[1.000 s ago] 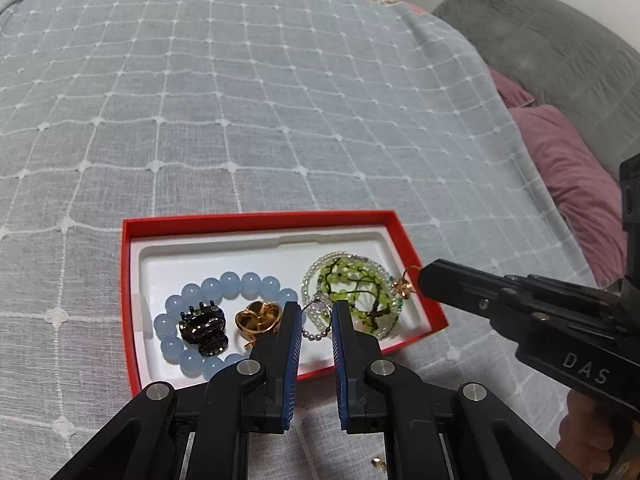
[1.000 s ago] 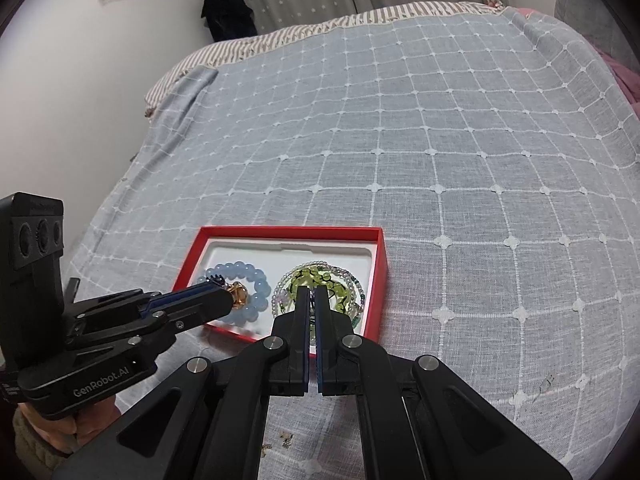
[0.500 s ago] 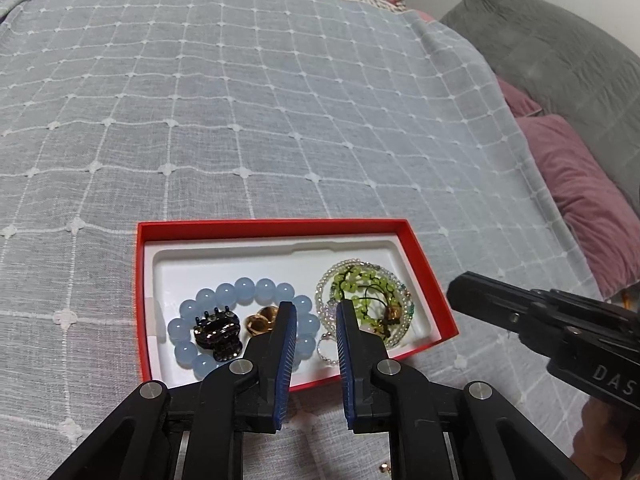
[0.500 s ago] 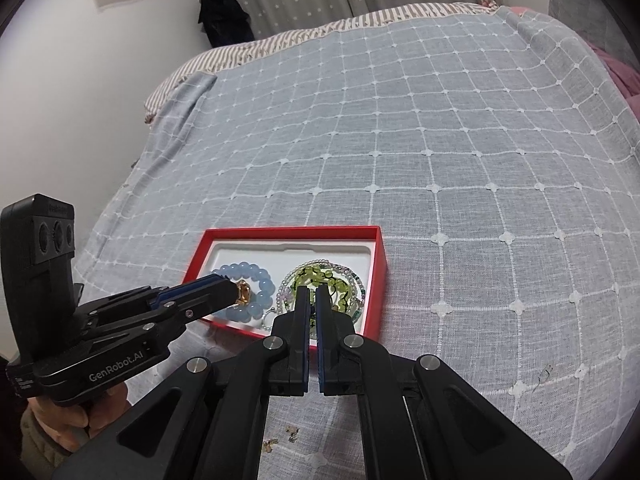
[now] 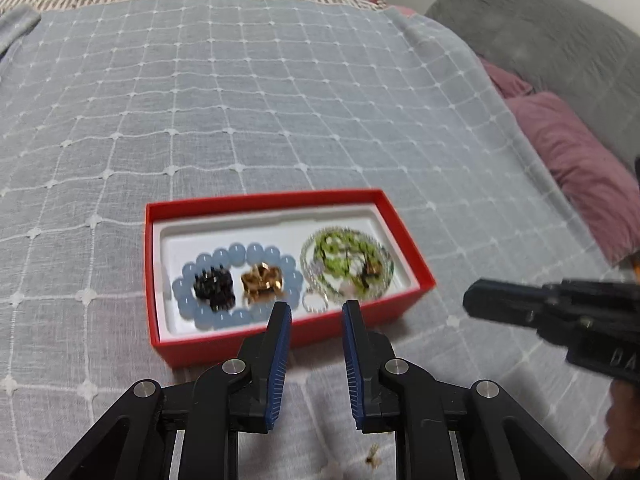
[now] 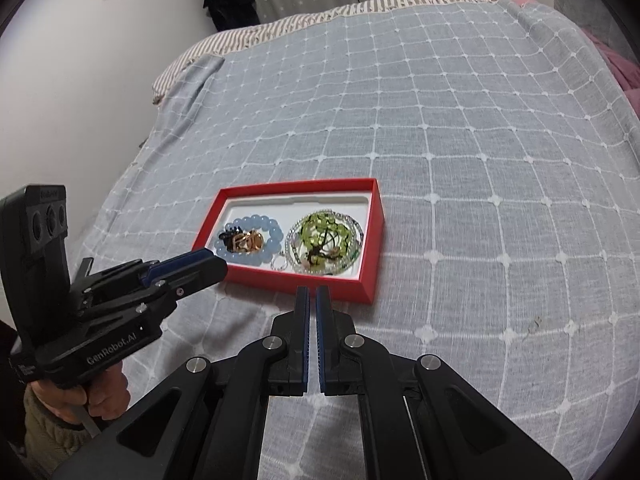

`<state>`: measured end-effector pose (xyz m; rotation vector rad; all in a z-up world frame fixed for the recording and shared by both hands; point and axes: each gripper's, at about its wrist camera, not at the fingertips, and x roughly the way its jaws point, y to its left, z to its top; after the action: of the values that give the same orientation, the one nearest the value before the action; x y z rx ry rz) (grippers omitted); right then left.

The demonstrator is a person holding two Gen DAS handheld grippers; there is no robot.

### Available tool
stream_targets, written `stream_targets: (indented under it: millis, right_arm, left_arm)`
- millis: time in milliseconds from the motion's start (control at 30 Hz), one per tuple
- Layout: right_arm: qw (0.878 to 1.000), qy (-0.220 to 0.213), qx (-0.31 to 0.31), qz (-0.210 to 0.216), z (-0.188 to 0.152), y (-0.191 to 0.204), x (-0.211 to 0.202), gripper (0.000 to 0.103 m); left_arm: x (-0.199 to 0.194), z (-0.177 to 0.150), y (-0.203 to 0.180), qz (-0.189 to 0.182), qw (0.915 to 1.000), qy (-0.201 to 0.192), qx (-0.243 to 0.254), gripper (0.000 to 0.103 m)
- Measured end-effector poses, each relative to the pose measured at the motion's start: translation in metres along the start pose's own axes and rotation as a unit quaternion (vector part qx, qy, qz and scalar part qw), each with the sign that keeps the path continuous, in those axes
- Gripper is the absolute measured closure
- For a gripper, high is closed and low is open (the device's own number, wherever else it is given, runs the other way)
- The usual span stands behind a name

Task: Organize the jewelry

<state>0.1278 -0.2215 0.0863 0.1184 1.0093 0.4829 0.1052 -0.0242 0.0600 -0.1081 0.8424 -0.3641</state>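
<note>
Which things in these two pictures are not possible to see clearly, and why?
- Small ring, left wrist view: blurred by motion.
- Black clip, right wrist view: too small, partly behind the gold piece.
- Red box near wall, right wrist view: partly hidden by the right gripper.
- Right gripper, left wrist view: cut by the edge.

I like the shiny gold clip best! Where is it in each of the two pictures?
Left wrist view: the gold clip sits low and left of centre, inside the blue bead bracelet, right of the black clip.
Right wrist view: the gold clip lies left of centre, inside the same bracelet.
Shared landmark: the red box.
</note>
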Motion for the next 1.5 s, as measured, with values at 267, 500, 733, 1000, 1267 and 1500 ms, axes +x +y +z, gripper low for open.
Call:
stream_targets:
  millis: [267, 500, 733, 1000, 1267, 1500]
  right_arm:
    - [0.997, 0.073, 0.007, -0.026, -0.018, 0.003, 0.021, 0.077]
    - [0.997, 0.076, 0.012, -0.022, -0.034, 0.007, 0.015, 0.076]
    - [0.996, 0.075, 0.042, -0.032, -0.035, -0.013, 0.013, 0.076]
    - [0.995, 0.084, 0.034, -0.041, -0.037, -0.013, 0.019, 0.076]
    - [0.995, 0.080, 0.028, -0.043, -0.037, -0.010, 0.018, 0.076]
    - [0.997, 0.073, 0.012, -0.032, -0.037, -0.002, 0.017, 0.076]
  left_arm:
    - [-0.003, -0.028, -0.012, 0.000, 0.9991, 0.035, 0.023, 0.075]
    - [0.004, -0.057, -0.027, 0.001, 0.9961, 0.073, 0.048, 0.065]
    - [0.018, -0.075, -0.051, -0.001, 0.9894, 0.109, 0.096, 0.061]
    - [0.029, -0.081, -0.054, 0.011, 0.9871, 0.129, 0.094, 0.061]
    - [0.035, -0.080, -0.056, 0.019, 0.9877, 0.125, 0.092, 0.066]
    - [0.038, -0.080, -0.058, 0.037, 0.9862, 0.121, 0.107, 0.079]
